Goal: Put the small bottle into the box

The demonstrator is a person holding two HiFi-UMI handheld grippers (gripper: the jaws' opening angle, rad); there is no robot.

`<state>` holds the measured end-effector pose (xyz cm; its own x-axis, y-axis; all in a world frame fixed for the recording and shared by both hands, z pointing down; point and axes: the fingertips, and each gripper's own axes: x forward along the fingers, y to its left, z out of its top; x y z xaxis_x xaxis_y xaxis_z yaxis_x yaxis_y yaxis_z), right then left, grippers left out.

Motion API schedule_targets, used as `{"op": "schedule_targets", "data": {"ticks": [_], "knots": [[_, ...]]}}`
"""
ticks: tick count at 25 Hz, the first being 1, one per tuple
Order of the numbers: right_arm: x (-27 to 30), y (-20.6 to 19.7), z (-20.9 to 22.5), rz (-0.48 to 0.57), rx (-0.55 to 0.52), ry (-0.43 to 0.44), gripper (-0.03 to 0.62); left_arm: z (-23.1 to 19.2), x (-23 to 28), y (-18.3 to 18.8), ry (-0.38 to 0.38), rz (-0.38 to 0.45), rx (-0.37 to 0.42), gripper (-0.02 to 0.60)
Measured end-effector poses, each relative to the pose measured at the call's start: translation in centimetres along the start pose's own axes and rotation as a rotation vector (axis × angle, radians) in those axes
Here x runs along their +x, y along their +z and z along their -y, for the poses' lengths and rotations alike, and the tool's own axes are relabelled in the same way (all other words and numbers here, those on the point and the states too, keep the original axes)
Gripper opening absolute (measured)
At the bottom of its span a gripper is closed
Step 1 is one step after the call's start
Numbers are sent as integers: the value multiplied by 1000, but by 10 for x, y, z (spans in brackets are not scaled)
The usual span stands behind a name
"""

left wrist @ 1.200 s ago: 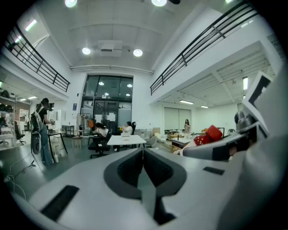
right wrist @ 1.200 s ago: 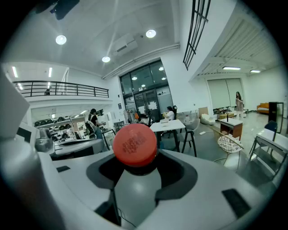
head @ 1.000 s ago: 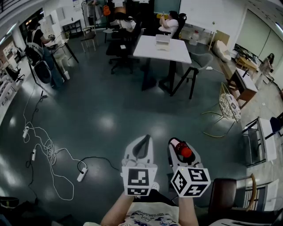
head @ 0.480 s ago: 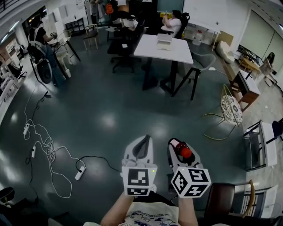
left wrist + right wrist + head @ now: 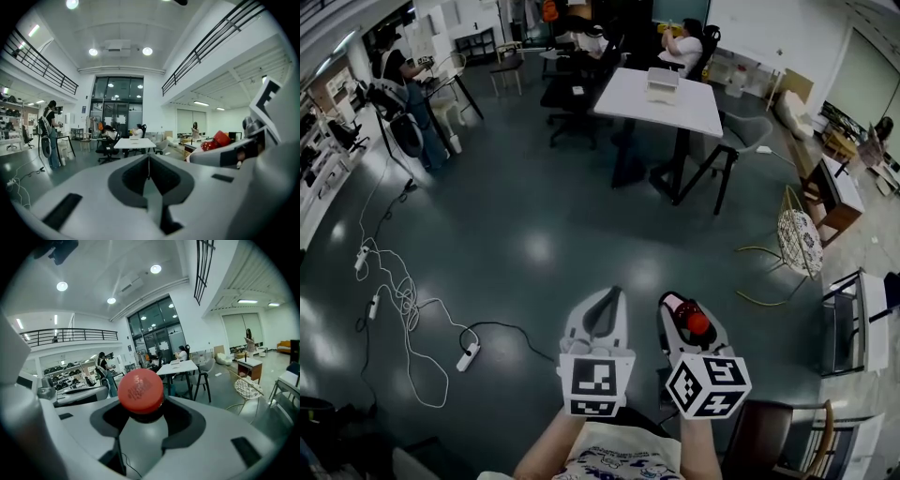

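My right gripper (image 5: 686, 322) is shut on a small white bottle with a red cap (image 5: 696, 322); in the right gripper view the red cap (image 5: 140, 391) stands between the jaws with the pale body (image 5: 140, 437) below it. My left gripper (image 5: 598, 314) is shut with nothing in it, its jaws meeting along a thin seam (image 5: 149, 167). Both are held side by side over the dark floor. A white box (image 5: 662, 85) rests on the white table (image 5: 633, 103) far ahead. From the left gripper view, the bottle's cap (image 5: 220, 139) shows at right.
Black chairs (image 5: 575, 98) and a grey chair (image 5: 733, 141) surround the table. White power strips and cables (image 5: 398, 309) trail over the floor at left. A wire chair (image 5: 802, 242) and desks (image 5: 836, 187) stand at right. People sit and stand at the back.
The view has moved forward a little; the table and chairs sit slightly lower and further right in the head view. Both grippers keep their pose and the bottle stays held.
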<state>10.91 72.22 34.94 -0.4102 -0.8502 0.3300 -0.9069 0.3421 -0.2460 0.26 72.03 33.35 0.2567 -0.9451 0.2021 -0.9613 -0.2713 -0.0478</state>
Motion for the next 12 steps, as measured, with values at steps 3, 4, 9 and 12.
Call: {"op": "schedule_targets", "data": {"ticks": [3, 4, 9, 12], "knots": [[7, 1, 4, -13, 0, 7, 230, -2, 10, 1, 8, -7, -7, 20], [10, 2, 5, -14, 0, 7, 229, -4, 14, 2, 10, -7, -9, 20], [32, 8, 14, -14, 4, 3, 230, -13, 39, 2, 8, -6, -17, 20], [51, 18, 24, -9, 8, -9, 230, -17, 64, 6, -8, -9, -18, 20]]}}
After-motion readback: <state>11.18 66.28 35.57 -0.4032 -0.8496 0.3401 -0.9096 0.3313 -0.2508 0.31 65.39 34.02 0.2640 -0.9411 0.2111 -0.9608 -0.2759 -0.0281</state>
